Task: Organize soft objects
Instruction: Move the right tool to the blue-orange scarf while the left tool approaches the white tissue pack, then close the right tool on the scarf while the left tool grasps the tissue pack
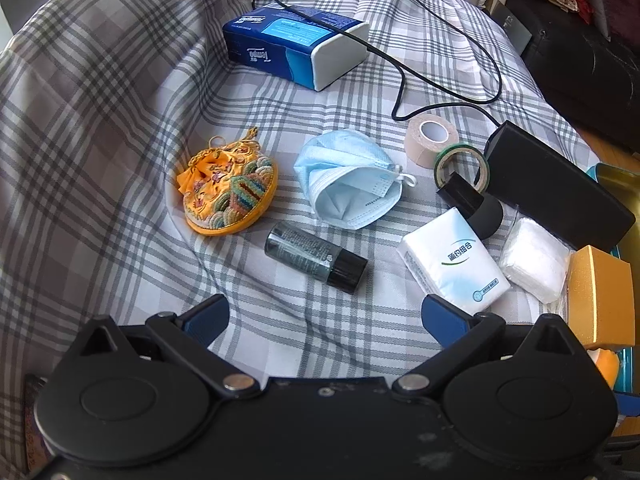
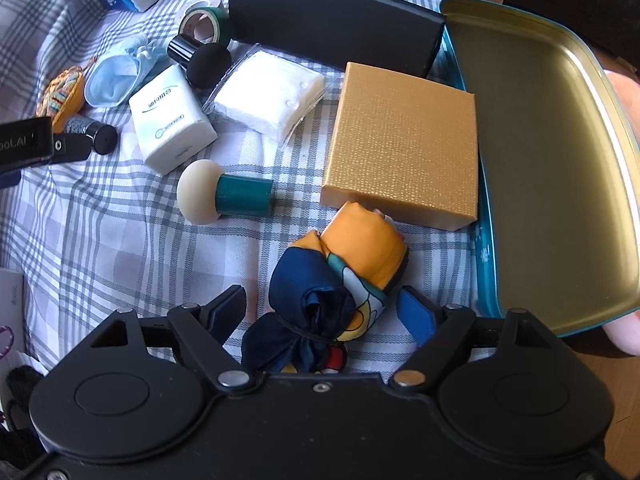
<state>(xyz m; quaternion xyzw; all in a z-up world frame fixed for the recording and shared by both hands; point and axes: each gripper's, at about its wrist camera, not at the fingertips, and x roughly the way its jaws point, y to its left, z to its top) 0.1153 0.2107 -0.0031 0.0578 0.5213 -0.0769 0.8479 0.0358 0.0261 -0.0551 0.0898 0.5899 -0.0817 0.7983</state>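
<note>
On the plaid cloth lie an embroidered orange pouch, a crumpled blue face mask, a white tissue pack and a bagged white cloth. My left gripper is open and empty, hovering in front of a small dark bottle. My right gripper is open, its fingers on either side of a rolled navy and orange scarf lying on the cloth. An open teal tin with a gold inside sits at the right.
A gold box, a long black case, a teal-handled sponge applicator, tape rolls, a blue tissue box and a black cable also lie on the cloth. Dark furniture stands at the far right.
</note>
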